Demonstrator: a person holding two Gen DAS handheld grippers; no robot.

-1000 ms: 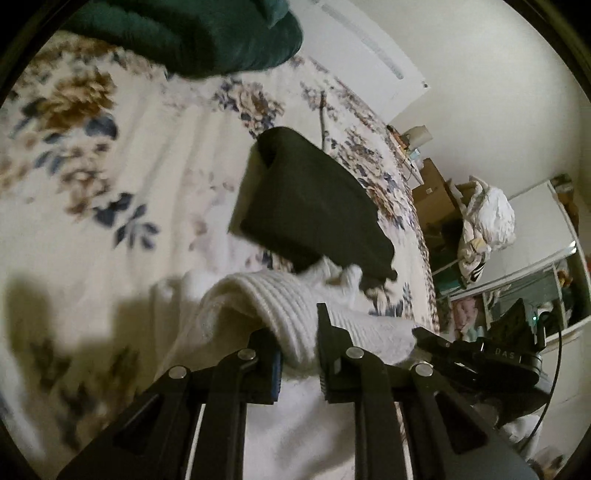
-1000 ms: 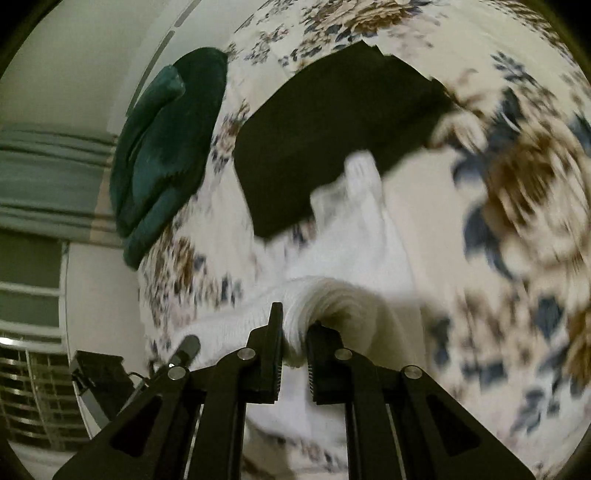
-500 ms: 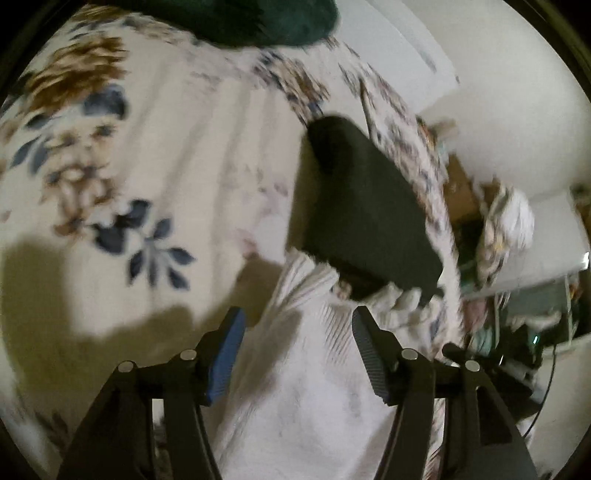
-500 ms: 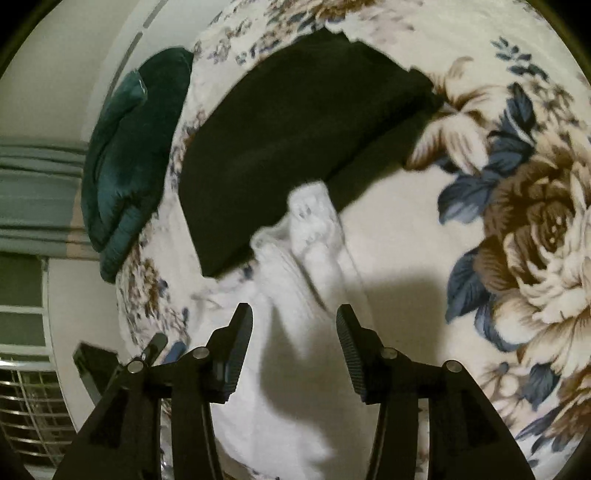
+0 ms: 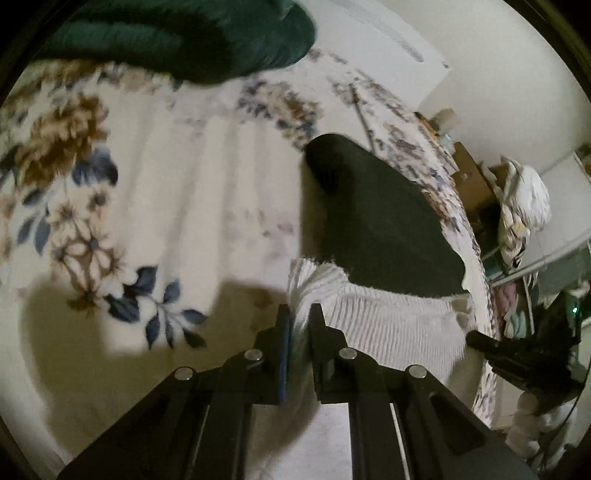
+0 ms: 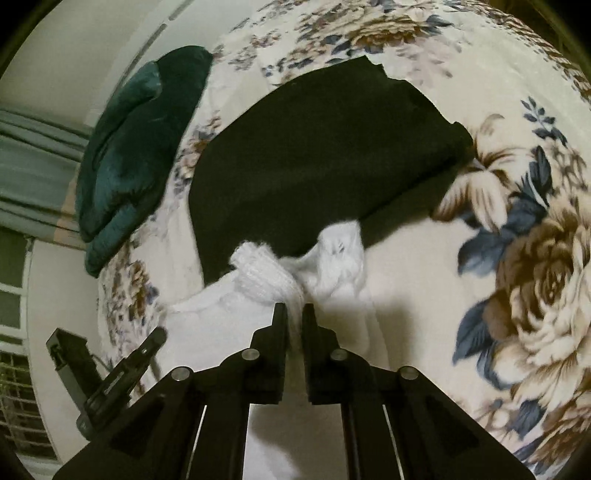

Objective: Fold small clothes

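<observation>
A white ribbed knit garment [image 5: 384, 325] lies on the floral bedspread [image 5: 166, 206], its far edge against a folded black garment [image 5: 380, 225]. My left gripper [image 5: 300, 314] is shut on the white garment's left corner. In the right wrist view my right gripper [image 6: 294, 314] is shut on a bunched fold of the white garment [image 6: 266, 277], just in front of the black garment [image 6: 321, 166]. The other gripper shows at the edge of each view.
A dark green folded blanket [image 5: 184, 33] lies at the head of the bed, also in the right wrist view [image 6: 136, 147]. Past the bed's right edge stand boxes and a white bag [image 5: 524, 206]. A white wall [image 5: 498, 55] is behind.
Both grippers let go of the white garment half a second ago, moved toward its far edge by the black garment, and have shut on it again.
</observation>
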